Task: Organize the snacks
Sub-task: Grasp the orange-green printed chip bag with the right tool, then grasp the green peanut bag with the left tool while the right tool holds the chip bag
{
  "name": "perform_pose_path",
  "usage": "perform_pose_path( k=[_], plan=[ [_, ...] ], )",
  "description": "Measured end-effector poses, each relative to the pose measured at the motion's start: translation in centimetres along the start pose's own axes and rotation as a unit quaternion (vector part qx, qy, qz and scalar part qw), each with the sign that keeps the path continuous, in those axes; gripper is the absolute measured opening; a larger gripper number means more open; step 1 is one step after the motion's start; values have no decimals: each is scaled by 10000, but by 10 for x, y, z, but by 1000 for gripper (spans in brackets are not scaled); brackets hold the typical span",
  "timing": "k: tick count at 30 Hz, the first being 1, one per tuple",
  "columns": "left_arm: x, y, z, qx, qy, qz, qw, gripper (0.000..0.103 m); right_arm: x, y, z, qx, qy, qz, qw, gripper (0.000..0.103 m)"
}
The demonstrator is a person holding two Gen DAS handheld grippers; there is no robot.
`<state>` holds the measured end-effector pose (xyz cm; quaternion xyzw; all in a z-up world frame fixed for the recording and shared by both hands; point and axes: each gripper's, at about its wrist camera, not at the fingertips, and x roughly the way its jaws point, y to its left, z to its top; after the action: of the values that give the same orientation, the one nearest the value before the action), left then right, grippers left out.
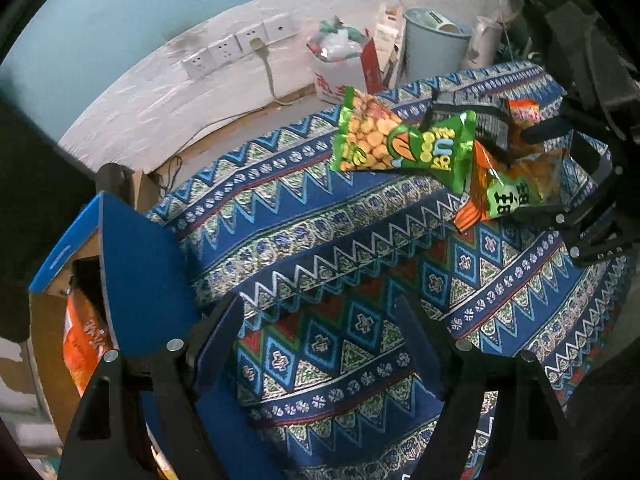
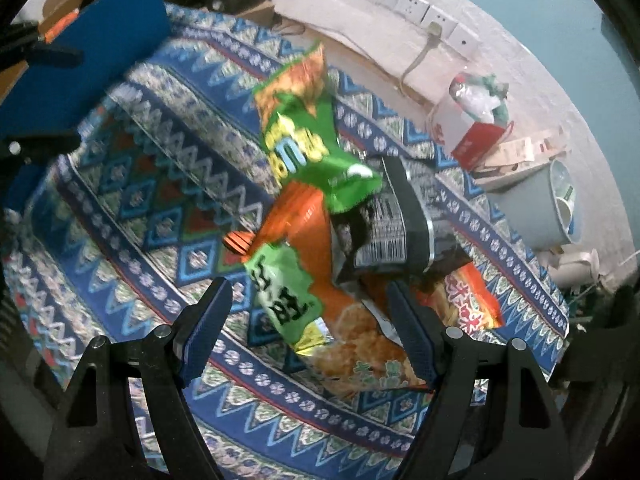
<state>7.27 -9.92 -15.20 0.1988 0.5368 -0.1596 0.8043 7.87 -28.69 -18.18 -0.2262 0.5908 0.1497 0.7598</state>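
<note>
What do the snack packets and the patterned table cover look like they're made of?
The green and orange snack packets look like glossy plastic film: they crinkle, catch glare and have crimped, serrated end seals. The blue zigzag-patterned table cover looks like matte woven fabric, probably cotton: no shine, soft folds at the edge.

Snack packets and sockets, counted

Four snack packets are lying piled at the frame's centre; four wall sockets are sitting in a row at upper right, one plugged.
</note>
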Motion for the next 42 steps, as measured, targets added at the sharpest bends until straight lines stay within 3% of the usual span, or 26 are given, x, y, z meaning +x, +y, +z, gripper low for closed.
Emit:
perform_pose_path(
  k=[12,13,15,18,22,30,42],
  plan=[
    [23,-3,3,-63,291,-67,9995,80,49,7,-14,-310,389,-34,9988,77],
    [24,-3,4,-71,297,-69,9995,80,48,7,-15,-303,360,32,9989,75],
    [24,-4,5,-78,309,-72,9995,80,50,3,-15,-176,387,231,9988,57],
    [25,-5,6,-63,317,-59,9995,80,47,2,-17,-52,414,263,9988,42],
    [21,-9,8,-65,279,-91,9995,80,34,4,-21,231,313,398,9985,33],
    [11,-8,19,-387,243,-298,9985,80,-6,1,-24,749,-56,576,9955,32],
    [10,-14,63,-1204,219,-654,9903,81,-42,-56,-22,1435,-379,191,9887,32]
  ],
)
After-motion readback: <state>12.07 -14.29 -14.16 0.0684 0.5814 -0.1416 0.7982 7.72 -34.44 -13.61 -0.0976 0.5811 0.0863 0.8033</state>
